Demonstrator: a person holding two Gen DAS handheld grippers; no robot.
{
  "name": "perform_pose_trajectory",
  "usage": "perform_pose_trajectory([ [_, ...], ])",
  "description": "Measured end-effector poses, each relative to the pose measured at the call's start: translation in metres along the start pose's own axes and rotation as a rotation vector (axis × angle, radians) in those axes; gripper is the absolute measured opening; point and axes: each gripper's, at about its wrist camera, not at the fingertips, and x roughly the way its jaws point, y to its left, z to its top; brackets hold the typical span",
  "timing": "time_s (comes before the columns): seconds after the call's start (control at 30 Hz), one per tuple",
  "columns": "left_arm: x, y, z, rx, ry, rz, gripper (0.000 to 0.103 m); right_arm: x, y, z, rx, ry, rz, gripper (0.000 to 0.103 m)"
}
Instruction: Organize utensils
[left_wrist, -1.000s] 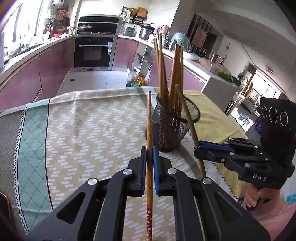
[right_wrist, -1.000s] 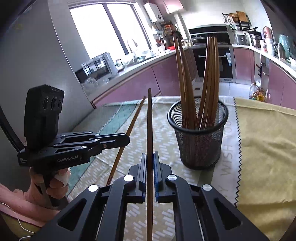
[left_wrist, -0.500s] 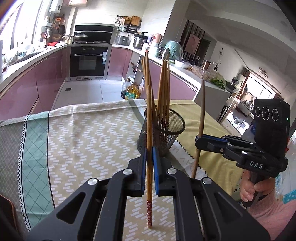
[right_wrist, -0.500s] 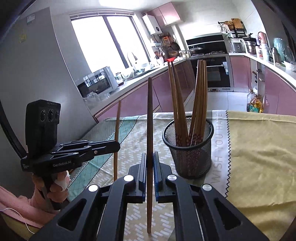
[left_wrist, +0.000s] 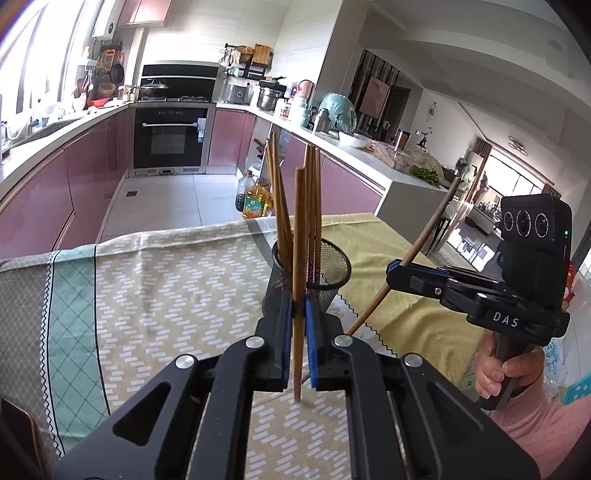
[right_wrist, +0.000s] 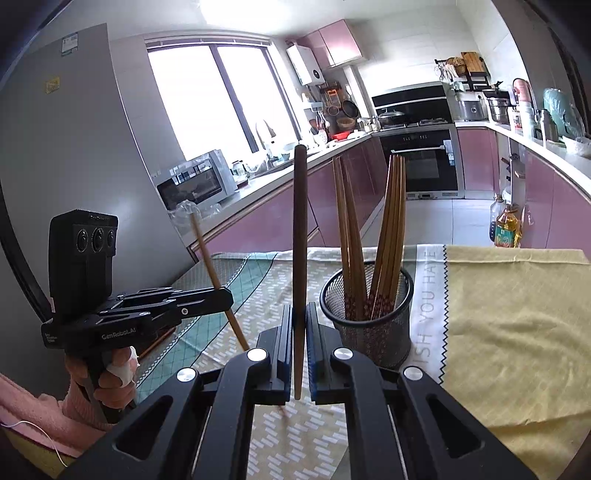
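Note:
A black mesh holder (left_wrist: 325, 273) (right_wrist: 369, 317) with several wooden chopsticks (right_wrist: 388, 229) stands on the cloth-covered table. My left gripper (left_wrist: 299, 317) is shut on one wooden chopstick (left_wrist: 298, 236), held nearly upright just in front of the holder. It shows at the left of the right wrist view (right_wrist: 225, 295). My right gripper (right_wrist: 300, 321) is shut on another chopstick (right_wrist: 298, 229), upright, left of the holder. It shows at the right of the left wrist view (left_wrist: 391, 273), where its chopstick (left_wrist: 424, 236) tilts.
The table carries a patterned cloth (left_wrist: 166, 295) and a yellow cloth (right_wrist: 517, 314). Kitchen counters, an oven (left_wrist: 170, 136) and oil bottles on the floor (left_wrist: 255, 201) lie beyond the table's far edge. A fridge stands at the left (right_wrist: 74, 147).
Both grippers have tipped their chopsticks from lying forward to nearly upright and lifted them off the table. The holder now sits lower and farther in both views.

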Motion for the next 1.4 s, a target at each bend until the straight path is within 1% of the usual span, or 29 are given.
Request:
perform_pose_trajectory([
  [0.67, -0.009, -0.013, 0.025, 0.039, -0.062, -0.026, 0.007, -0.028, -0.002, 0.028, -0.052, -0.09, -0.042, 0.006],
  [1.13, -0.013, -0.025, 0.048, 0.074, -0.101, -0.049, 0.007, -0.037, -0.005, 0.042, -0.078, -0.129, -0.06, 0.006],
  [1.4, -0.018, -0.032, 0.057, 0.091, -0.128, -0.056, 0.007, -0.041, 0.0, 0.052, -0.098, -0.152, -0.062, 0.006],
])
